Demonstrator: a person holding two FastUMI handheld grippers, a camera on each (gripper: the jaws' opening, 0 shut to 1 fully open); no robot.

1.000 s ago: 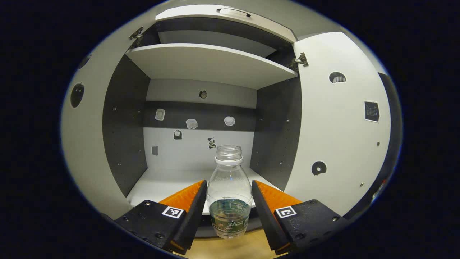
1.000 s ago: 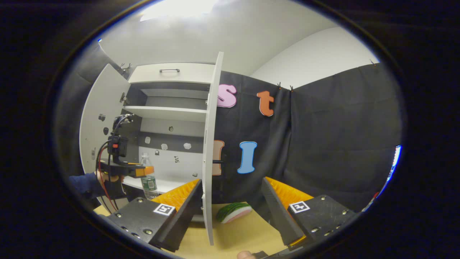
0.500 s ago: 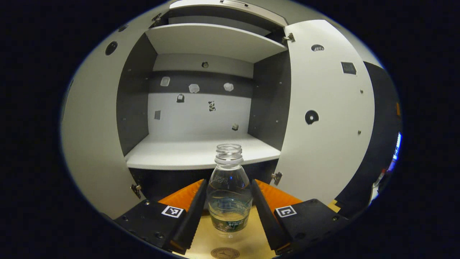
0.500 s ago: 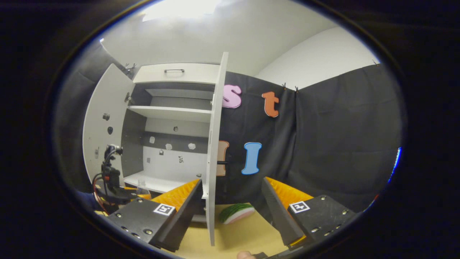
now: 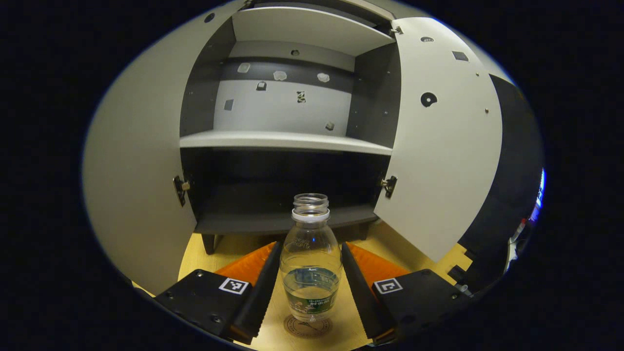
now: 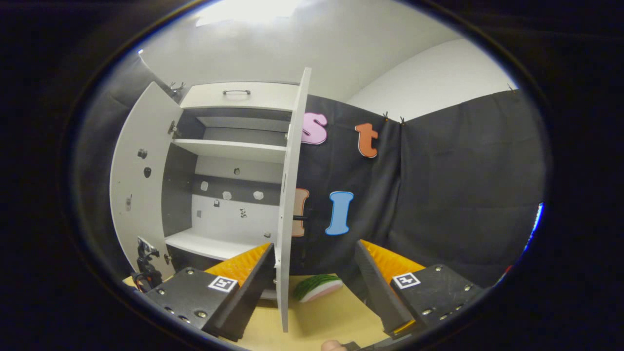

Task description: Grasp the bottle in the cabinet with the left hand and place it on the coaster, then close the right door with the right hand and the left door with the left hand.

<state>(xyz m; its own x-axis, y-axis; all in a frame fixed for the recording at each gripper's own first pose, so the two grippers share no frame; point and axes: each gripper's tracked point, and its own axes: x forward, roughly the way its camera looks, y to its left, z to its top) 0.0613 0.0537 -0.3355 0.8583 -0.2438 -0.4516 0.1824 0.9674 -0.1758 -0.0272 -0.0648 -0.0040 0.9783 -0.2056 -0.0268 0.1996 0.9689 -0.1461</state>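
In the left gripper view, the left gripper [image 5: 310,280] is closed to a narrow gap around the bottle [image 5: 311,263], one finger pressing each side of its lower body. The bottle stands upright between the fingers, its long axis vertical and its open, capless mouth pointing up, with a little water in the bottom. Its base sits right over the round coaster [image 5: 306,327] on the wooden surface [image 5: 229,246]; whether it touches the coaster cannot be told. Ahead of the gripper stands the cabinet [image 5: 287,141], with the left door [image 5: 141,161] swung open to the gripper's left and the right door [image 5: 438,151] open to its right.

In the right gripper view, the right gripper [image 6: 314,273] is spread wide and holds nothing. The right door's [image 6: 288,204] edge stands between its fingers, nearer the left finger [image 6: 243,278], contact unclear. A watermelon slice [image 6: 318,286] lies on the surface just ahead.
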